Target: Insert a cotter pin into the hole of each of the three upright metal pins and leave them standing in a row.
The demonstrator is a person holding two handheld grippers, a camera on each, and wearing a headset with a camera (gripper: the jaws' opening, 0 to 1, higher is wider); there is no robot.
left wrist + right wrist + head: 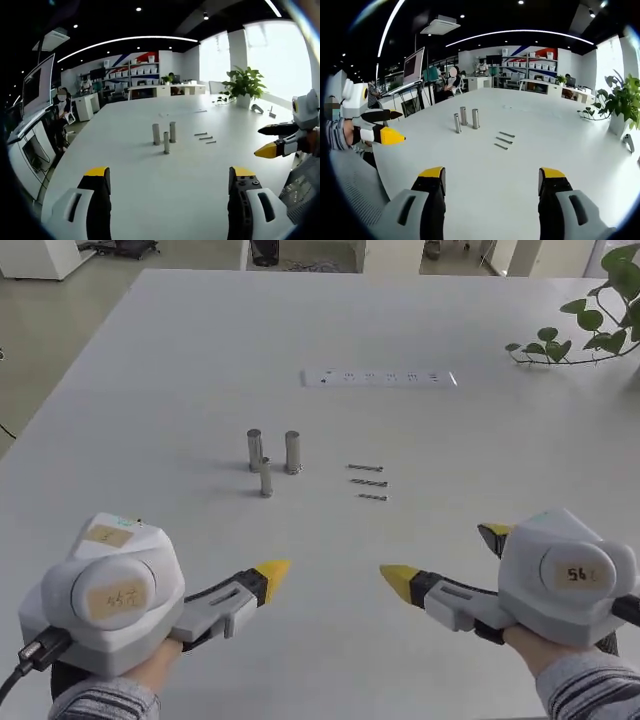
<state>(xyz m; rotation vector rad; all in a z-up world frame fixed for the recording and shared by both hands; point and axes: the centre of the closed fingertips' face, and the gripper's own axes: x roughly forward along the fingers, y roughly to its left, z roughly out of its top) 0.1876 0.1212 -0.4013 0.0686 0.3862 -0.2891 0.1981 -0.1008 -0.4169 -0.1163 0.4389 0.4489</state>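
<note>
My left hand-held gripper (170, 172) and right hand-held gripper (492, 172) sit jaws apart; 3 metal pins (292, 452) stand near 3 cotter pins (368, 482).

Your white-shelled left gripper (170, 172) and right gripper (491, 172) have black jaws tipped yellow, your knit sleeve (590, 685) is striped grey and dark, and the plain white table (200, 360) bears three silver-grey upright metal pins (292, 452), thin grey cotter pins (368, 482), a white power strip (380, 378) and a green leafy plant (590, 330).

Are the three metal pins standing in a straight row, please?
No, the metal pins form a triangle, one nearer than the other two.
</note>
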